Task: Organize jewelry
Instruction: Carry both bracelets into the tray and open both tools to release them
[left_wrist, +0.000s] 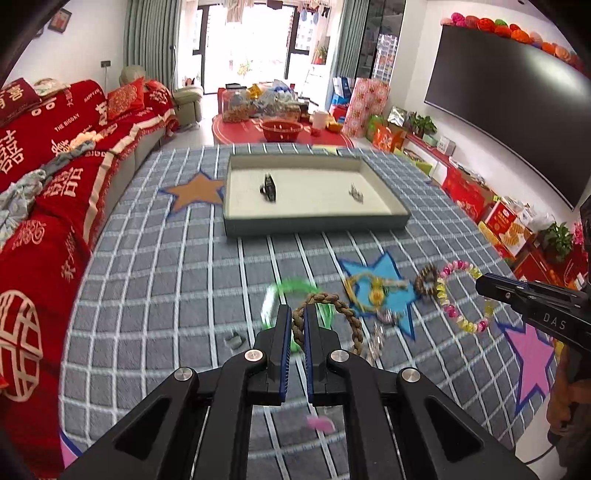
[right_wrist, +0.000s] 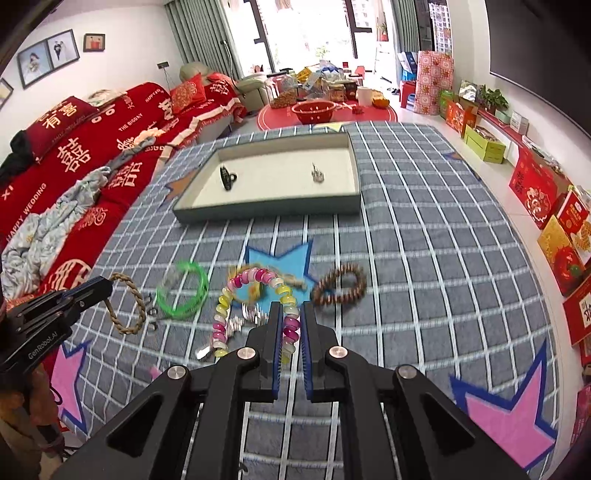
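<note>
Braided rope bracelet (left_wrist: 325, 314) pinched in my left claw (left_wrist: 295, 325), bead bracelet (right_wrist: 258, 306) in my right claw (right_wrist: 291, 325), both off the counter (left_wrist: 166, 258). Light, floppy; beads slippery. Tray (left_wrist: 317, 220) toward far edge.

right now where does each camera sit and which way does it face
Left wrist: on the left gripper, looking down its fingers across the checked table at the tray; it grips the braided bracelet.
Right wrist: on the right gripper, same heading, gripping the bead bracelet.
Shared: the tray, the green bangle, each other's gripper.
</note>
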